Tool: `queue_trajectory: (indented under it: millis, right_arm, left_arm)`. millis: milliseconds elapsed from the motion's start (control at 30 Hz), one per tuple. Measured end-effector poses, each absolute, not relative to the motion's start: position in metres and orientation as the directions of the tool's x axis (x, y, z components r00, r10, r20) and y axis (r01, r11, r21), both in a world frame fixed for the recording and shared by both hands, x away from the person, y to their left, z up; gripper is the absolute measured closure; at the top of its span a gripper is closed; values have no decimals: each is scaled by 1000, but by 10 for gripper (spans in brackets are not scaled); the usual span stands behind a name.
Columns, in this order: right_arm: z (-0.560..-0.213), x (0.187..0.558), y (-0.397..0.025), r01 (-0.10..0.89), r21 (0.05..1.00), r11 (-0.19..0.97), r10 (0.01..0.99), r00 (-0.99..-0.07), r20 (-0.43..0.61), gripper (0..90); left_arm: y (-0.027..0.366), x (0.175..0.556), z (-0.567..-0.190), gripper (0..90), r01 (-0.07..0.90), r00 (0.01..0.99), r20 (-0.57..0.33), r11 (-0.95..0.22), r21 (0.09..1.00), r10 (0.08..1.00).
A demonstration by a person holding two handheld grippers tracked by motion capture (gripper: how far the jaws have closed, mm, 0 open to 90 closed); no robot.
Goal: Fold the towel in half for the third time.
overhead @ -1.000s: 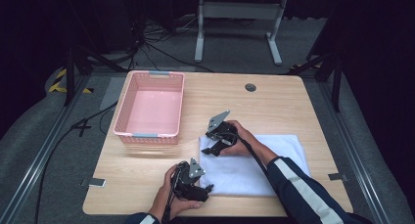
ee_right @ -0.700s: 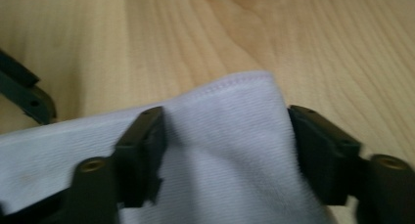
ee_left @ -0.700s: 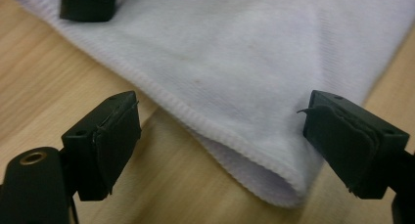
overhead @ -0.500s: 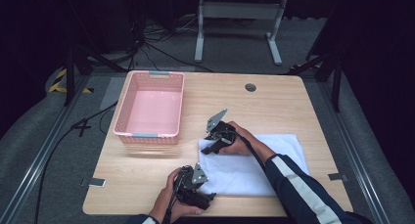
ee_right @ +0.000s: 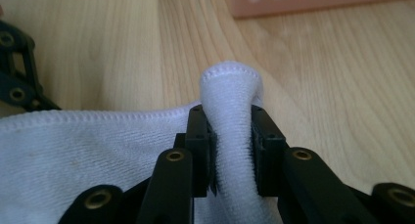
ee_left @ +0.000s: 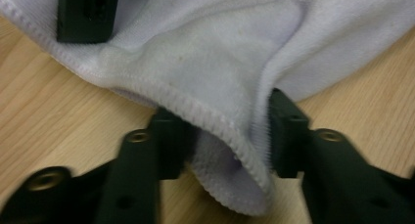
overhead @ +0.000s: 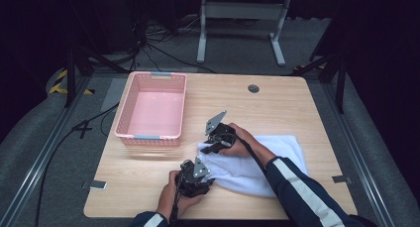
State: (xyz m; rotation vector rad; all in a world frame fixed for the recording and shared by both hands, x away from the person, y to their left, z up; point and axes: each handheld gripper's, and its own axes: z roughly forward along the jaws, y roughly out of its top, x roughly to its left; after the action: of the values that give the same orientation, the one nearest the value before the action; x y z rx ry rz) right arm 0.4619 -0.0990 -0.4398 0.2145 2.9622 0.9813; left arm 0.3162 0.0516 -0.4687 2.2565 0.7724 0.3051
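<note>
A white towel lies on the front right of the wooden table. My right gripper is shut on its far left corner, and in the right gripper view a folded tip of towel stands up pinched between the jaws of that gripper. My left gripper sits at the towel's near left edge. In the left gripper view a fold of hemmed towel bulges between the jaws of this gripper, which press on it from both sides. One finger of the right gripper rests on the cloth farther off.
A pink plastic basket stands at the table's left back, and its near wall is just beyond the right gripper. A round cable hole is at the back. Metal frame legs stand on the floor behind the table.
My left gripper has slid forward and right onto the towel's near edge and closed on it. The right gripper stays on its corner, shifted slightly toward the front.
</note>
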Motion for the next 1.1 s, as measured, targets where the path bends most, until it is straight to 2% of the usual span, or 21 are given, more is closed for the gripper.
queue_trajectory:
  millis: [133, 233, 367, 533, 600, 767, 1000, 1100]
  right_arm:
    - [-430, 460, -94, 113, 641, 759, 117, -992, 36, 739]
    - [-425, 456, -88, 89, 663, 743, 92, -995, 31, 739]
    - [-418, 451, -77, 68, 695, 716, 62, -997, 34, 739]
    - [-405, 445, -66, 34, 730, 683, 25, -999, 24, 737]
    - [-402, 444, -65, 29, 734, 678, 21, -1000, 20, 737]
    - [-379, 437, -81, -2, 766, 643, 10, -1000, -11, 731]
    - [-352, 438, -151, 14, 804, 594, 51, -999, -20, 715]
    - [-349, 440, -180, 33, 815, 579, 74, -997, -12, 706]
  left_arm:
    - [68, 315, -466, 721, 458, 789, -17, -569, 683, 614]
    - [80, 310, -461, 731, 476, 786, -45, -556, 681, 617]
    - [92, 301, -454, 736, 438, 791, 6, -573, 693, 611]
    - [106, 292, -444, 736, 418, 783, 6, -533, 736, 622]
    - [106, 292, -440, 736, 394, 788, 33, -544, 741, 615]
    - [83, 295, -420, 735, 294, 826, 97, -571, 766, 555]
    - [31, 306, -394, 734, 152, 878, 189, -629, 763, 440]
    - [6, 312, -389, 731, 113, 902, 189, -634, 765, 388]
